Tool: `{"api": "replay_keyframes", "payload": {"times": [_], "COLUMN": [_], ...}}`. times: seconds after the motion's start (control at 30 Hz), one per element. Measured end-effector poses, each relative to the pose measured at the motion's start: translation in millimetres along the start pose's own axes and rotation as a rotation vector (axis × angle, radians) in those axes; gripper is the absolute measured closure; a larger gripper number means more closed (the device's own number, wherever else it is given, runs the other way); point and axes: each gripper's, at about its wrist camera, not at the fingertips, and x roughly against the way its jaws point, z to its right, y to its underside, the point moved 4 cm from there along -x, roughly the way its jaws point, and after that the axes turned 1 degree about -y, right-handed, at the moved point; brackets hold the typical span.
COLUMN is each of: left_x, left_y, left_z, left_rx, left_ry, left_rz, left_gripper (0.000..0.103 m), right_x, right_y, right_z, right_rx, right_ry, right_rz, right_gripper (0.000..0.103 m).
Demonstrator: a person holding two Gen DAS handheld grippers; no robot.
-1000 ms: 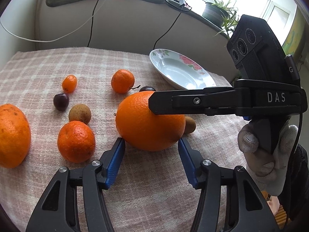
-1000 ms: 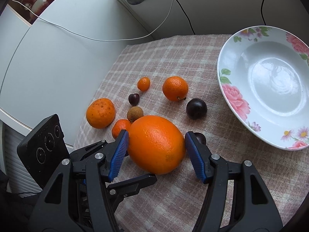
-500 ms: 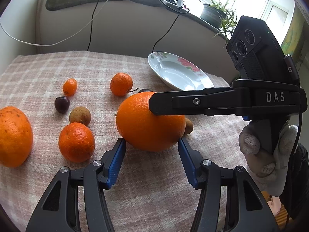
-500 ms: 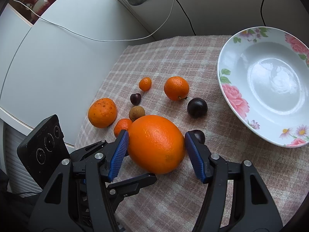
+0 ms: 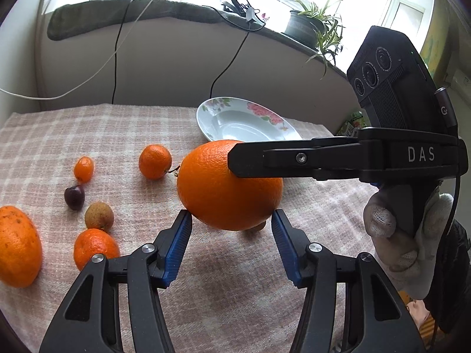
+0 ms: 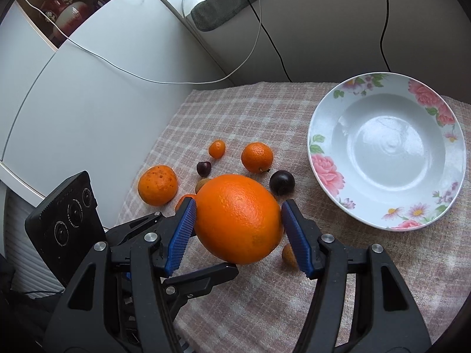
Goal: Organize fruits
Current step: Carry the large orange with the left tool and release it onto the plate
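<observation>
Orange (image 6: 238,220) clamped between both tongs, left (image 5: 231,226) and right (image 6: 238,229), above cloth (image 6: 265,300).

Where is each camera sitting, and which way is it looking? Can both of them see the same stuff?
Left wrist: sits on the left tool, looking forward and down past the big orange to the flowered plate and window sill; the right tool's finger and a gloved hand show.
Right wrist: sits on the right tool, looking down over the big orange to the plate and small fruits; the left tool shows low on the left.
Shared: the orange, plate, checked cloth and small fruits.
</observation>
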Motion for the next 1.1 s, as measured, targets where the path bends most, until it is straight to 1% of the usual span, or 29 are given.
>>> {"api": "replay_keyframes", "payload": {"times": [0.33,0.57,0.9,1.1], "left_x": [-23,-40,-58,-60], "left_y": [-27,-39,-47,-49], "left_z": [21,30,35,35], "left_rx": [-0.046,-0.062,-0.068,-0.062], "left_ry": [0.039,0.051,0.055,0.057], "left_rz": [-0.009,-0.025,-0.052,-0.056], "left_gripper": [0.048,0.047,0.047,0.048], "right_x": [30,41,41,39], "right_y": [-12,-19,-24,-25], "right_z": [27,52,74,80], "right_rx": [-0.035,-0.076,-0.121,-0.153], "right_ry": [0.032,0.040,0.040,0.041], "right_rz": [0.059,0.091,0.098,0.100], "right_gripper": [0.040,0.040,0.040,0.040]}}
